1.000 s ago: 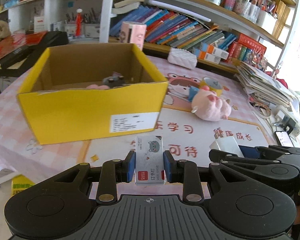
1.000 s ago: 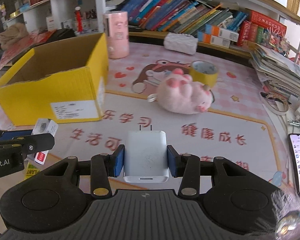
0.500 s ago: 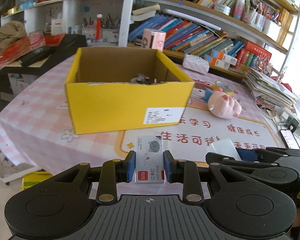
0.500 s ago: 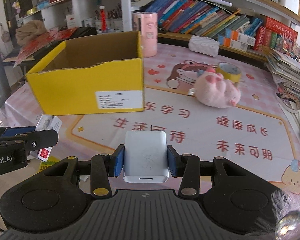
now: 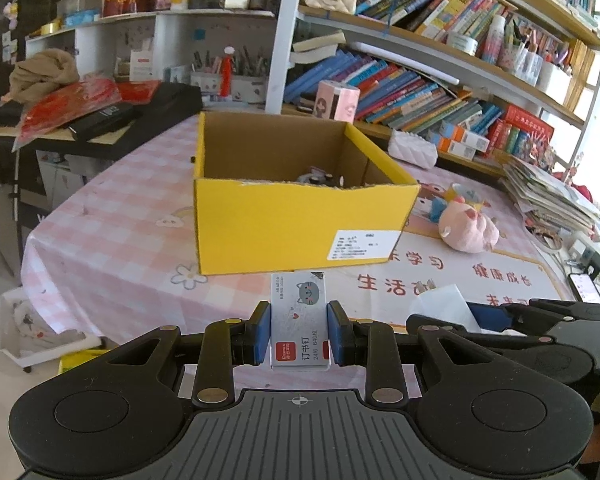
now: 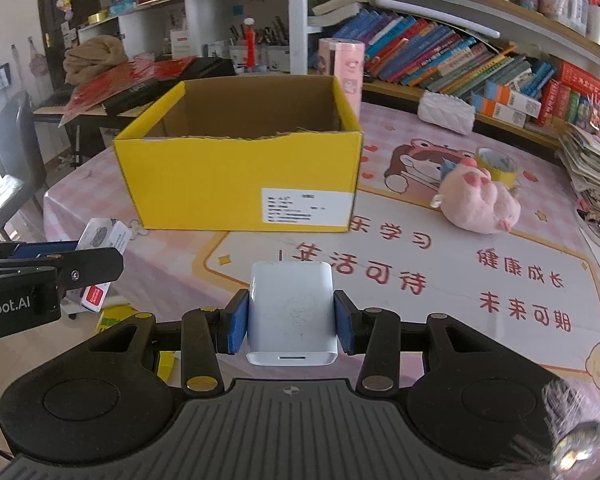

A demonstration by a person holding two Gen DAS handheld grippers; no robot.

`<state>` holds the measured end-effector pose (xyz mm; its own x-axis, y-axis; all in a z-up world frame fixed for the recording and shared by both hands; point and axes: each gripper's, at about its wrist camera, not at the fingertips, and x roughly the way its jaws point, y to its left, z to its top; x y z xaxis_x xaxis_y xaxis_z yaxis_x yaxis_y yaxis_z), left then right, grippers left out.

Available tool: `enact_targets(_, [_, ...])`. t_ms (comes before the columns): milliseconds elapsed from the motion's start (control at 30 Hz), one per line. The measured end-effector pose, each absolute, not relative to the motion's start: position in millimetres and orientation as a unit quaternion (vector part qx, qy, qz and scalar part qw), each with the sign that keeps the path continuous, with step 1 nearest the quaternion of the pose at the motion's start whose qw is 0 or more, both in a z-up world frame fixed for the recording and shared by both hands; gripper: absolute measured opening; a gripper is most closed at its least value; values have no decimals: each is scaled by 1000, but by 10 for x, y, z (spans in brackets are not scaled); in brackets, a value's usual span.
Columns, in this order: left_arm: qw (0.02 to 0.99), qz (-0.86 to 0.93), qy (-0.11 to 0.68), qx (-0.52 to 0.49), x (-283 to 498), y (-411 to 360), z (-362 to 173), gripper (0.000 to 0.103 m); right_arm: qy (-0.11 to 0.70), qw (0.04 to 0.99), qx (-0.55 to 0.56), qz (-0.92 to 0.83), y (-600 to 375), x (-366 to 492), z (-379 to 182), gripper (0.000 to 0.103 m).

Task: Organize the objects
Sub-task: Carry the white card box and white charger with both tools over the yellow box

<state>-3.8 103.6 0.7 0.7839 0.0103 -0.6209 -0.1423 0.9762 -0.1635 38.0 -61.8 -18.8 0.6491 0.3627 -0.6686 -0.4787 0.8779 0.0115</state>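
My left gripper is shut on a small white staple box with a grey cat face and a red label. My right gripper is shut on a white charger block. Both are held over the near table edge, in front of an open yellow cardboard box that also shows in the right wrist view. A small dark toy lies inside the box. The left gripper with the staple box shows at the left of the right wrist view.
A pink plush pig and a yellow tape roll lie right of the box. A pink cylinder and a white quilted pouch stand behind. Bookshelves line the back. A phone and papers lie at far right.
Both grippers have drawn back and up from the table with their objects still held. The yellow box and the plush now look smaller and farther away.
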Motion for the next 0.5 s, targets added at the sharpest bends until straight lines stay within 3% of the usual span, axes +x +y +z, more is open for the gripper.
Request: enact_targets(500, [956,62,261,-118,240,1241,336,28,263,922,-98,269,-372,551,191,41])
